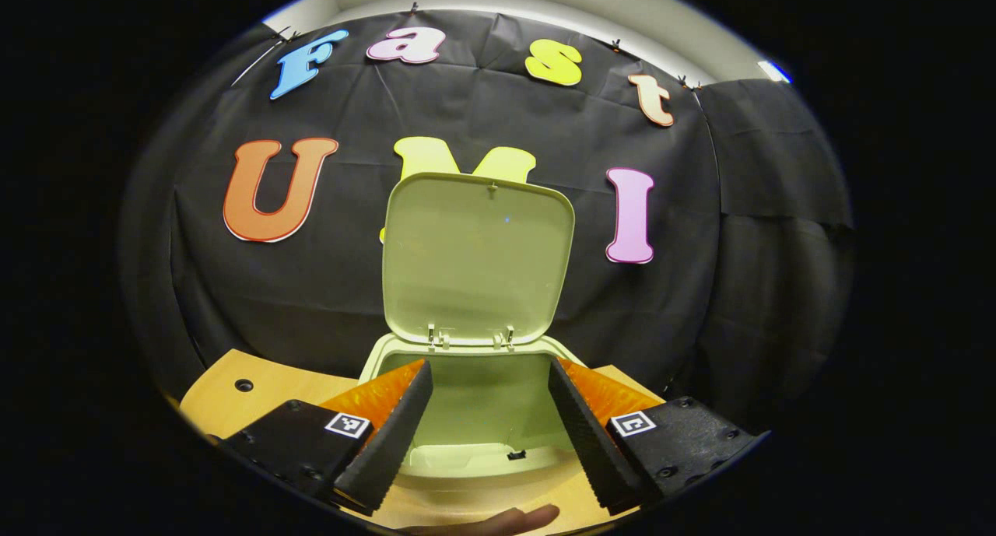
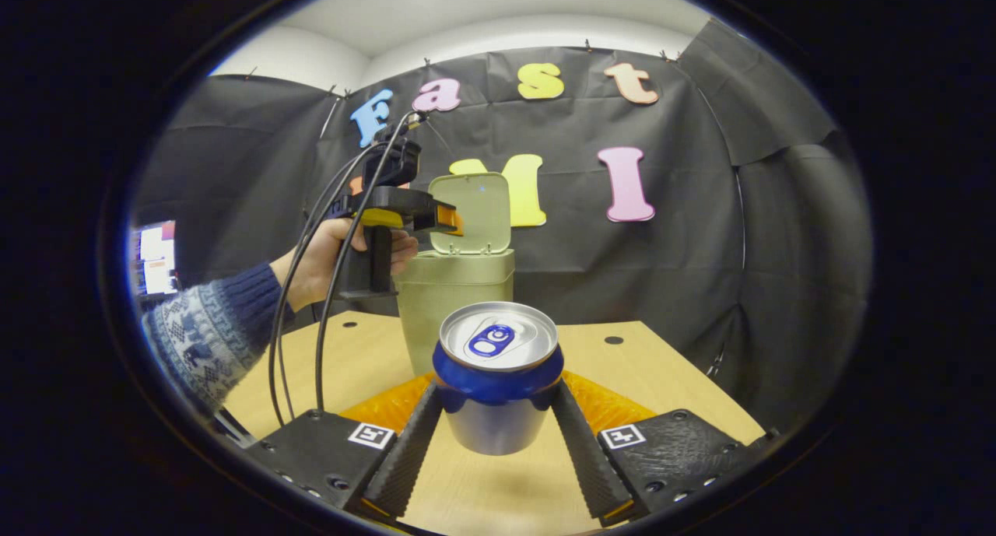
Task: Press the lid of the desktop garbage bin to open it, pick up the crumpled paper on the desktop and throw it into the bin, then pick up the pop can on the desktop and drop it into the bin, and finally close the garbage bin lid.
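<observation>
In the right gripper view the right gripper (image 2: 498, 411) is clenched on the blue-and-silver aluminium pop can (image 2: 498, 376), one finger pressing each side of its lower body. The can stands upright, its long axis vertical, silver top and pull tab facing up. A soft shadow lies on the pale wooden desktop (image 2: 661, 380) below the can's base, so it seems lifted just clear of the wood, though the fisheye makes that hard to confirm.

The relation that matters now is can to bin. The pale green plastic desktop garbage bin (image 2: 455, 295) stands directly beyond the can, farther off and slightly to the left in this view, with its hinged lid (image 2: 471, 213) tipped up and back. The mouth sits higher than the can's present level, so my judgement is that the carry must go forward and upward before the can can be dropped in.

The left gripper (image 2: 443, 217), held by a hand (image 2: 327, 264) in a patterned knitted sleeve (image 2: 210, 334), hovers just at the bin's near left rim, close to the path. In the left gripper view its fingers (image 1: 401, 427) are spread apart with nothing between them, looking down into the open bin (image 1: 482, 396); I cannot make out the crumpled paper inside. A fingertip (image 1: 506, 520) shows at the bottom edge.
</observation>
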A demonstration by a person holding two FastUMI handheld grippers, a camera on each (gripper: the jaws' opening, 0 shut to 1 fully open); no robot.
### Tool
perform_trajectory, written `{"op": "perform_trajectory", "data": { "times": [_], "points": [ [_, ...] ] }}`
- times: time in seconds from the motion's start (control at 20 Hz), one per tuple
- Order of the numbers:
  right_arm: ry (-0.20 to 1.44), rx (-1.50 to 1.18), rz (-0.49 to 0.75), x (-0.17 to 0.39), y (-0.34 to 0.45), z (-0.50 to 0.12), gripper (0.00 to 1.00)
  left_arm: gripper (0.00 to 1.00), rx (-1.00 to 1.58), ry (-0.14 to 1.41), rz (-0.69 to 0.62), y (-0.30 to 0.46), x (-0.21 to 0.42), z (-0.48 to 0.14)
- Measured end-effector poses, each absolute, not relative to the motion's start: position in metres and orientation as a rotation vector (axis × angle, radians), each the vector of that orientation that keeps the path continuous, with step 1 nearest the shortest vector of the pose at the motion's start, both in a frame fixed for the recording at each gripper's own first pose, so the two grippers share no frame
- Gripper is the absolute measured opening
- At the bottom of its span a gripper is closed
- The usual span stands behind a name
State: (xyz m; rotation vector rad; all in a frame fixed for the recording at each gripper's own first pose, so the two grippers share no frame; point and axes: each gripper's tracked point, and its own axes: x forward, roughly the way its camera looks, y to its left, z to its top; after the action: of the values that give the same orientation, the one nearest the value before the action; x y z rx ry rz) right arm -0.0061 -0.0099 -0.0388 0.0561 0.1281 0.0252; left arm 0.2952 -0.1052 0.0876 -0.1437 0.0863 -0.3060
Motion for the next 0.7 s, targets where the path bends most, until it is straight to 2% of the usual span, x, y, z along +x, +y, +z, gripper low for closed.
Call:
{"op": "perform_trajectory", "data": {
  "times": [0.5,0.7],
  "points": [
    [0.135,0.029,-0.012,-0.006,-0.013,-0.042,0.81,0.98,-0.133,0.028,-0.205,-0.081,0.224,0.070],
    [0.152,0.010,-0.008,-0.004,-0.008,-0.049,0.81,1.00,-0.160,0.008,-0.210,-0.066,0.188,0.067]
  ]
}}
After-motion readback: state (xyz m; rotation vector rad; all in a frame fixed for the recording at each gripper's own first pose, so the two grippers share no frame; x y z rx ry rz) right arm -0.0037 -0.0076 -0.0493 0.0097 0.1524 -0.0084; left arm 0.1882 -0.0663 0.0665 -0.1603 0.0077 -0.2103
